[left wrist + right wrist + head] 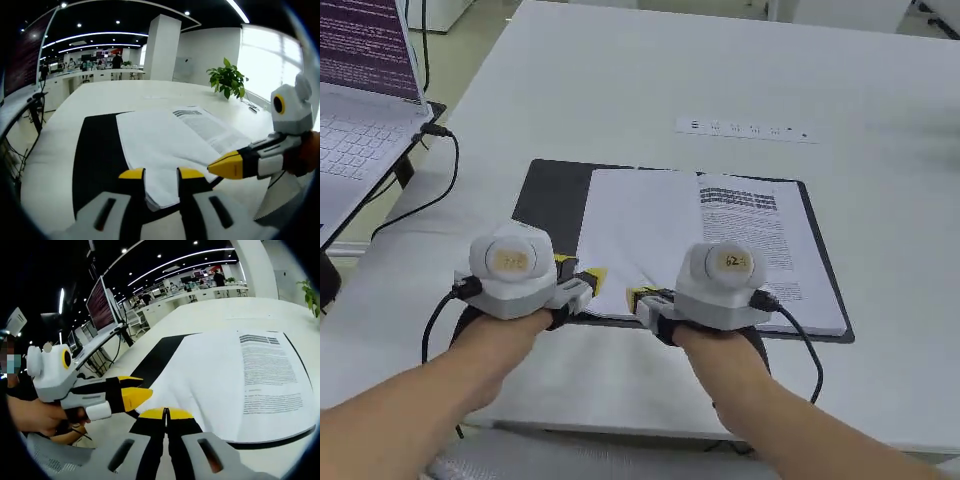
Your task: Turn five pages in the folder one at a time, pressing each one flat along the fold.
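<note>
Open folder [555, 195] lies at frame centre on a white table [720, 60], a blank page [640, 230] on its left and a printed page [750, 240] on its right. At its near edge, low in the frame, the left gripper [582, 284] [161, 175] holds its jaws narrowly apart over the page corner. The right gripper [642, 298] [166, 414] has its jaws closed tip to tip; whether they pinch a sheet cannot be told. A laptop [360, 110] sits at upper left.

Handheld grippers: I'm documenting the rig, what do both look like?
The left gripper and right gripper share rounded pale grey housings with round orange labels on top, black jaws with yellow tips, and a black cable each. Forearms are unsleeved.
</note>
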Demonstrator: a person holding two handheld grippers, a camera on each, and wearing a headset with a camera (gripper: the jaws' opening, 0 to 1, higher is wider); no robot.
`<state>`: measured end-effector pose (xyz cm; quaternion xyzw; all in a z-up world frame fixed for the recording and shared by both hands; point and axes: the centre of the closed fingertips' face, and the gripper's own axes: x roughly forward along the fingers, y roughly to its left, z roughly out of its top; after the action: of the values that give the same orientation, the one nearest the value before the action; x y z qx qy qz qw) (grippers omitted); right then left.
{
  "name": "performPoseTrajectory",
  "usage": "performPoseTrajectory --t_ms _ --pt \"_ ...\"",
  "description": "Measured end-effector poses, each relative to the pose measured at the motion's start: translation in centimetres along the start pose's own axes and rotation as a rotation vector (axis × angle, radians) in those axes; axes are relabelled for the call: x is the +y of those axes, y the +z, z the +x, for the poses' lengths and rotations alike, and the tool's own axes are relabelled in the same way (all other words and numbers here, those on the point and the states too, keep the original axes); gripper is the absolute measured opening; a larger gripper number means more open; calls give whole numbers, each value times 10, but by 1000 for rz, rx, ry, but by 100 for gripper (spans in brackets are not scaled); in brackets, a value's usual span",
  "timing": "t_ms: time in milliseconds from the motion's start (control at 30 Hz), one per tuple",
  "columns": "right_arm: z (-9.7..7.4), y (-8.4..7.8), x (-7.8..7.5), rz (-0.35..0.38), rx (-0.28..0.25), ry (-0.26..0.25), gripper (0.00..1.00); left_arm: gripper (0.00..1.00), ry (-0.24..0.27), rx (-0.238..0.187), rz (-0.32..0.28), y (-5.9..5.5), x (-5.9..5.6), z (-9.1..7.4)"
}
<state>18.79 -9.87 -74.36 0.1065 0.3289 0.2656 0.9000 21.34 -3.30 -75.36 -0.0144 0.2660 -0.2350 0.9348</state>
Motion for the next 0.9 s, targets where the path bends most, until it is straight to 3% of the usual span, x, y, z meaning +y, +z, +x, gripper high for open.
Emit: performPoseTrajectory --t_ms 167,300,333,400,500,667,900 --pt "-6 7 -35 33 -29 -49 0 24 28 62 9 -20 -3 6" --pt "-3 14 -60 32 -43 -76 0 25 72 101 25 -38 4 5" --pt "-2 16 -64 28 -49 -77 0 24 90 62 25 -34 5 4" --pt "0 25 -72 6 -81 -76 0 24 102 56 9 -36 6 2" --pt "7 36 -83 -30 -114 -71 0 24 120 38 38 -38 5 3" --pt "20 45 -95 -26 -116 -62 0 27 127 28 52 -37 4 4" --pt "38 52 -97 -66 -104 -47 0 27 129 22 39 -37 6 6"
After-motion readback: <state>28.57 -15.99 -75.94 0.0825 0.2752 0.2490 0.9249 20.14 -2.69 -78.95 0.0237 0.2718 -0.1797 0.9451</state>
